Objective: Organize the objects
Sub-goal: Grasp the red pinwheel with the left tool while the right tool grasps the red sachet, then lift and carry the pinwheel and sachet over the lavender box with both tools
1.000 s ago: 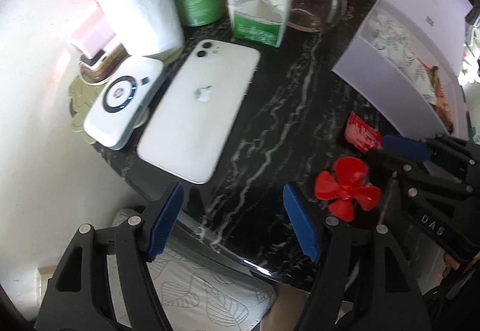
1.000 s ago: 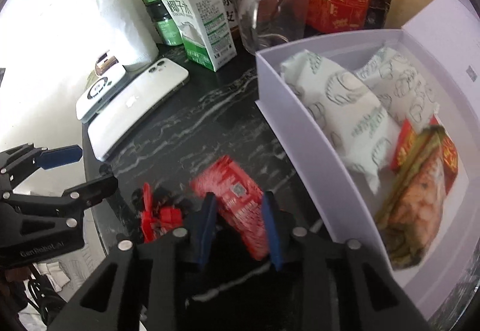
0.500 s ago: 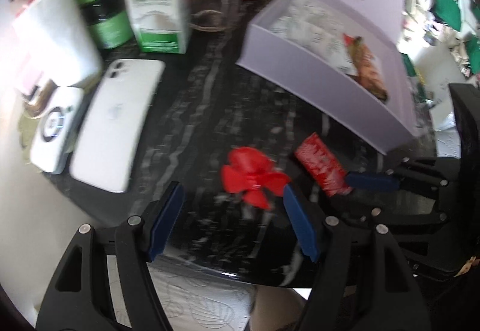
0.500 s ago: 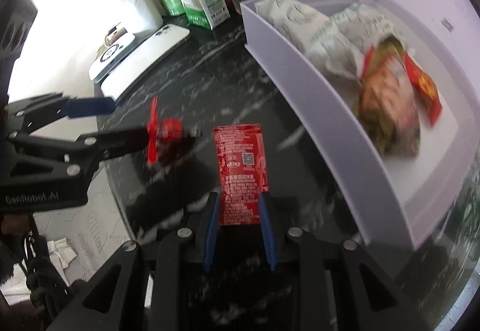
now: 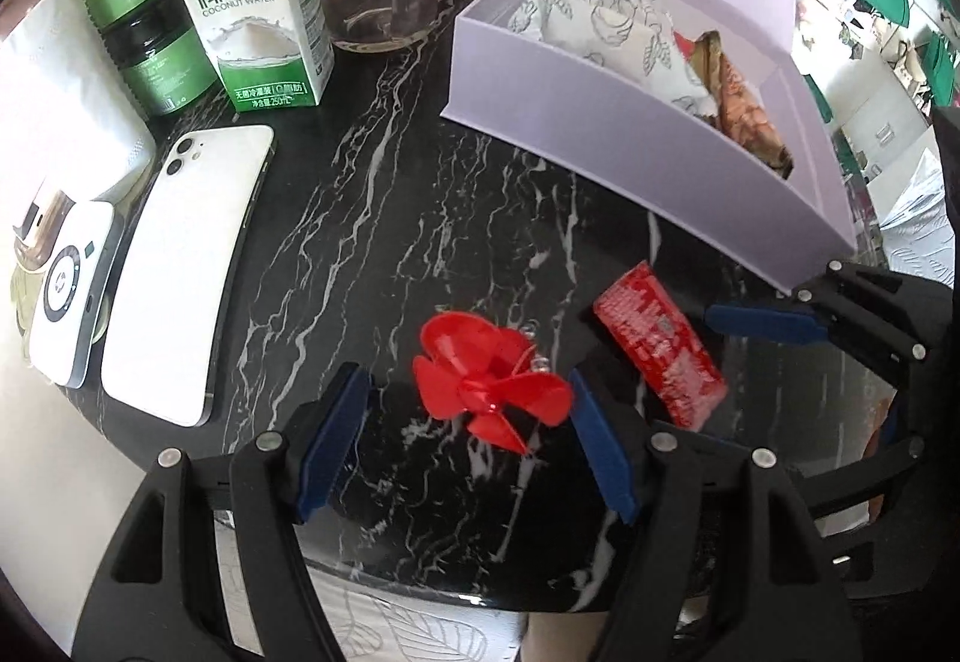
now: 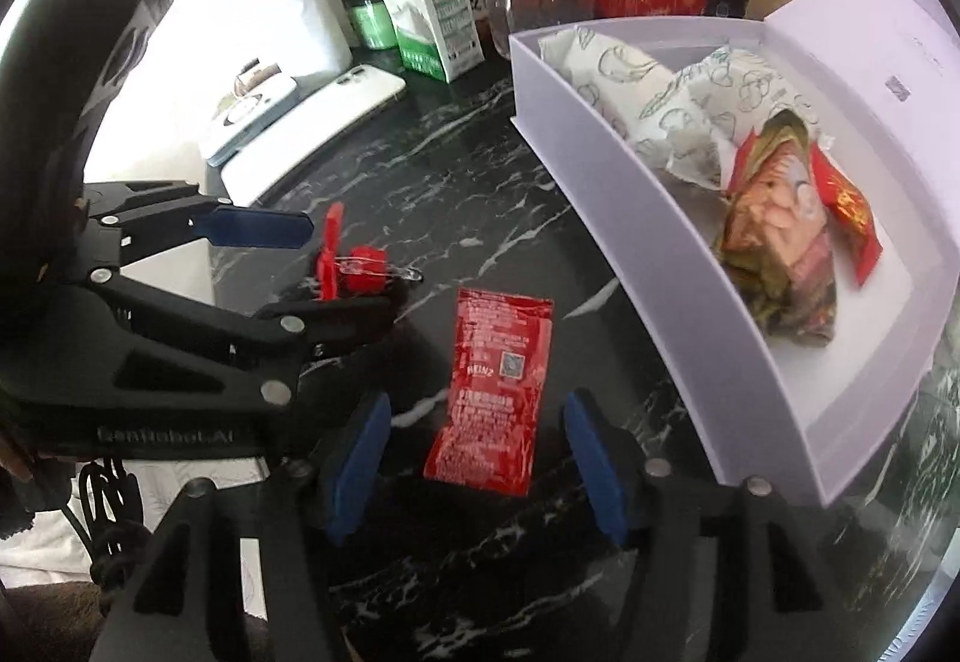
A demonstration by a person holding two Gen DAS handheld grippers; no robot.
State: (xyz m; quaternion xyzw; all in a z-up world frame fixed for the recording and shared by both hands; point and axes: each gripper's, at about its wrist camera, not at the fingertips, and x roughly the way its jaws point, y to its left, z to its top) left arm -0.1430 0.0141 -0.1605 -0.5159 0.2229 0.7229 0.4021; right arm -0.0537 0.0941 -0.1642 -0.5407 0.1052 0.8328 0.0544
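The red ketchup sachet (image 6: 489, 392) lay flat on the black marble table (image 5: 384, 218), just beside the long wall of the open lilac box (image 6: 678, 296), and this place seemed chosen because the box already held wrapped snacks and other sachets, so the sachet probably waited to go in with them. The right hand-held gripper (image 6: 477, 458) had just been opening its jaws; the sachet was between the blue pads but they did not press on it, so it held nothing. It pointed steeply down at the table, with the box wall close on its right side in its own view. The left hand-held gripper (image 5: 465, 443) stood about half open and also held nothing. The small red plastic propeller (image 5: 492, 383) lay on the table between its pads, nearer to the right pad, and whether that pad touched a blade could not be told. This hand-held gripper was also tilted steeply down, over the table's near edge, and it seemed lined up to take the propeller. The two hand-held grippers were close side by side. The white phone (image 5: 180, 266), the white power bank (image 5: 69, 296) and the coconut water carton (image 5: 252, 2) stood well apart at the far left, not involved.
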